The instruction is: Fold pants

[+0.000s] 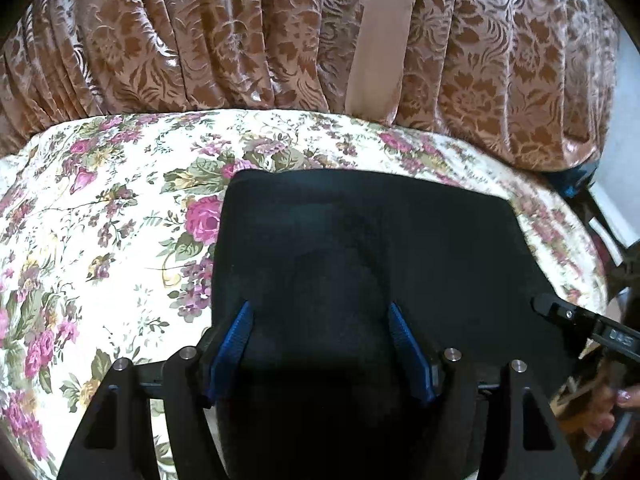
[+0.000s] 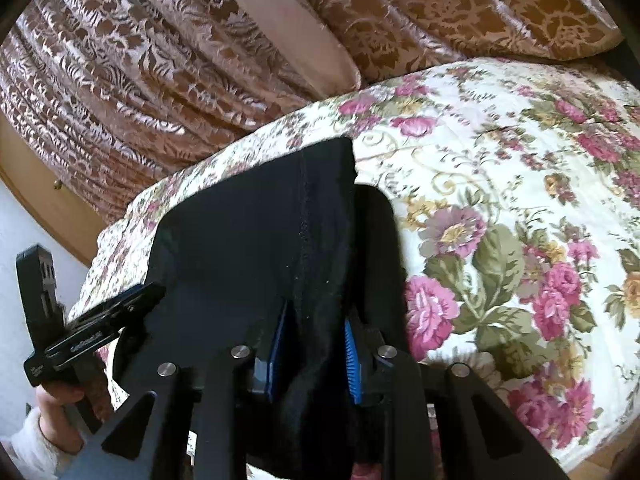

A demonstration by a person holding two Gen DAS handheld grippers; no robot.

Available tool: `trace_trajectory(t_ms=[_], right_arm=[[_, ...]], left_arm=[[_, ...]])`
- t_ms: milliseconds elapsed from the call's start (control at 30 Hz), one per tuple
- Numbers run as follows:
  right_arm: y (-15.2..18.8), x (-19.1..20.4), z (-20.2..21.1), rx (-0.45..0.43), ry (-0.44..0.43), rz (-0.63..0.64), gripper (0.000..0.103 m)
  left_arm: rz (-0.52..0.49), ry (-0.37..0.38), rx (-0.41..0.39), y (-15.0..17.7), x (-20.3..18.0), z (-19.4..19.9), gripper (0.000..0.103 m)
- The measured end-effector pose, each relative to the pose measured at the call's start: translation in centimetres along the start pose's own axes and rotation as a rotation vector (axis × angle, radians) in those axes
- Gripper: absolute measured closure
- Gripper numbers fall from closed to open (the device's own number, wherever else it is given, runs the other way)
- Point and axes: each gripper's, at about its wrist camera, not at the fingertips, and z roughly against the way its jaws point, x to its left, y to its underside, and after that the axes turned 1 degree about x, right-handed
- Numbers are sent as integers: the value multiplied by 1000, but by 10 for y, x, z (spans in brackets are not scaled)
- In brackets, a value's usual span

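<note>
Currently: black soft-fabric pants (image 1: pixel 360 248) folded on floral bedspread (image 1: pixel 100 208); left gripper (image 1: pixel 322 344) fingers apart, right gripper (image 2: pixel 316 348) fingers narrowly apart astride a fabric ridge; withdraw both toward 6 o'clock without dragging layers.

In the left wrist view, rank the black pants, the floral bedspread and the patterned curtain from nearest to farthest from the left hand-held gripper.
1. Pants: directly under and ahead of the left hand-held gripper, fabric between its open fingers.
2. Bedspread: beneath the pants, spreading left and beyond them.
3. Curtain: farthest, hanging behind the bed's far edge.
</note>
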Motion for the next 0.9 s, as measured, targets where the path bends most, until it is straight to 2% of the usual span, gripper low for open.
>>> trace_trajectory(t_ms=[100,167,300,367,433,533,600,733,900], right_arm=[[-8,7,15,-73,65,50,78],[-19,14,24,-132,77,89,78],[-44,29,25,-151,89,133,78],[-54,40,18,-137,83,160,78],[-63,54,0,-88,110,209,78],[-71,75,-33,7,145,305,78],[-74,83,-57,54,191,370,78],[-73,69,-80,78,288,384,79],[-75,36,-107,77,312,297,78]], left_arm=[[-32,-10,-16,-7,-2,9,34],[-49,-11,-25,-15,-4,12,34],[-57,-11,-42,-33,-7,13,34],[-79,-12,-24,-42,-12,5,35],[-117,-26,8,-50,-22,-7,35],[-205,-77,71,-61,-39,-30,43],[-218,-96,115,-67,-38,-48,45],[-197,-119,123,-77,-30,-70,40],[-164,-124,142,-79,-22,-105,36]])
